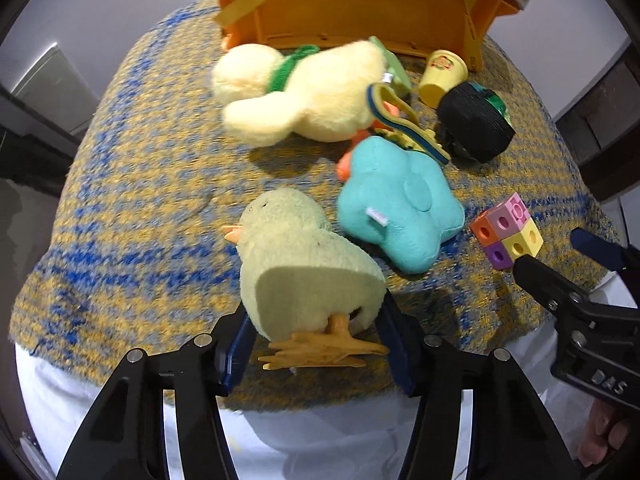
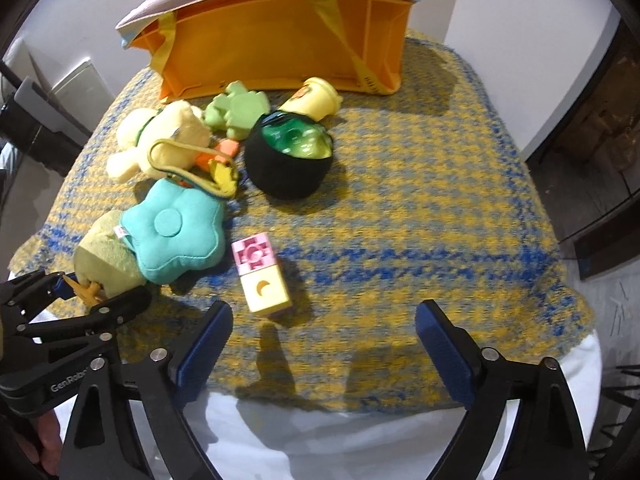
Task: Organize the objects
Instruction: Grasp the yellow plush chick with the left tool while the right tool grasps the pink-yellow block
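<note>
My left gripper (image 1: 316,320) is shut on the rear of a pale yellow-green plush chick (image 1: 304,264), blue pads pressed into both flanks above its orange feet. The chick lies on the yellow-and-blue blanket (image 2: 400,220), next to a teal flower cushion (image 1: 396,208). My right gripper (image 2: 324,316) hangs open near the blanket's front edge with nothing between its fingers. A block of coloured cubes (image 2: 262,276) lies just ahead of its left finger. An orange bin (image 2: 280,40) with yellow straps stands at the back.
A large yellow plush duck (image 1: 304,92), a green frog toy (image 2: 236,114), a yellow tub (image 2: 316,98) and a black pot with green filling (image 2: 288,156) crowd the space before the bin. The blanket's right half is bare. White sheet shows at the near edge.
</note>
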`<act>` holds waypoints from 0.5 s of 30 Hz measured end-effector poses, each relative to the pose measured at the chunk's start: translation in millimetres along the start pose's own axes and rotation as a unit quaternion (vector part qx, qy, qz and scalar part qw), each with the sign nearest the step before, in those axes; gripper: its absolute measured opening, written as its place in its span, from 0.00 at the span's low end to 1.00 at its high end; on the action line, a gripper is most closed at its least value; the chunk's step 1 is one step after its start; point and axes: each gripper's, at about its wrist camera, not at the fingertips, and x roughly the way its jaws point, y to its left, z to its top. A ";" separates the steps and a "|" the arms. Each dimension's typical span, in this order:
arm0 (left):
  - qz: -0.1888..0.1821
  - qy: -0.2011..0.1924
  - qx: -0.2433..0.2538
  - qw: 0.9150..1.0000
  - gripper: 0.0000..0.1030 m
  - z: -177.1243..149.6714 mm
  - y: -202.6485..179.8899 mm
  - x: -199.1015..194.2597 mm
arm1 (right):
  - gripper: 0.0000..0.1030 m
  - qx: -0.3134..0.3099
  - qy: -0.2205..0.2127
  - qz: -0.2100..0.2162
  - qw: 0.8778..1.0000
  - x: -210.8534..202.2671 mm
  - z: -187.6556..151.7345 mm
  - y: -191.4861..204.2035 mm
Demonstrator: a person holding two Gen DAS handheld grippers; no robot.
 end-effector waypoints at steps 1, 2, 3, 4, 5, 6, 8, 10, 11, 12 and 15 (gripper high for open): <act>0.000 0.000 -0.003 1.000 0.54 -0.4 1.4 -1.4 | 0.83 0.002 0.004 0.003 1.000 2.3 1.0 1.2; -0.002 0.000 -0.005 1.000 0.54 -0.6 3.7 -2.2 | 0.78 0.003 0.012 0.003 1.000 5.5 1.9 2.7; -0.003 -0.001 -0.008 1.000 0.54 -1.0 7.1 -1.8 | 0.74 0.004 0.018 0.010 1.000 9.1 3.1 3.9; -0.003 -0.001 -0.011 1.000 0.54 -0.9 8.9 -2.0 | 0.68 0.004 0.020 0.015 1.000 11.0 3.9 5.2; -0.004 -0.002 -0.014 1.000 0.54 -3.7 10.8 -1.5 | 0.64 0.001 0.021 0.016 1.000 12.7 4.8 7.1; -0.004 -0.002 -0.013 1.000 0.54 -1.9 13.2 -0.8 | 0.62 -0.003 0.020 0.013 1.000 14.1 6.1 9.8; -0.004 -0.002 -0.014 1.000 0.54 -0.1 15.8 -0.2 | 0.55 -0.008 0.018 0.012 1.000 16.1 8.4 13.7; -0.006 -0.001 -0.016 1.000 0.54 0.7 17.6 0.2 | 0.47 -0.010 0.018 0.014 1.000 18.1 10.4 16.1; -0.006 0.000 -0.015 1.000 0.54 1.3 18.5 0.2 | 0.40 -0.011 0.019 0.016 1.000 19.2 11.4 17.1; -0.007 0.000 -0.014 1.000 0.54 0.6 18.2 0.8 | 0.36 -0.010 0.021 0.020 1.000 20.4 12.6 18.0; -0.006 -0.001 -0.014 1.000 0.54 3.0 19.5 0.0 | 0.25 -0.011 0.022 0.026 0.999 22.0 14.7 20.5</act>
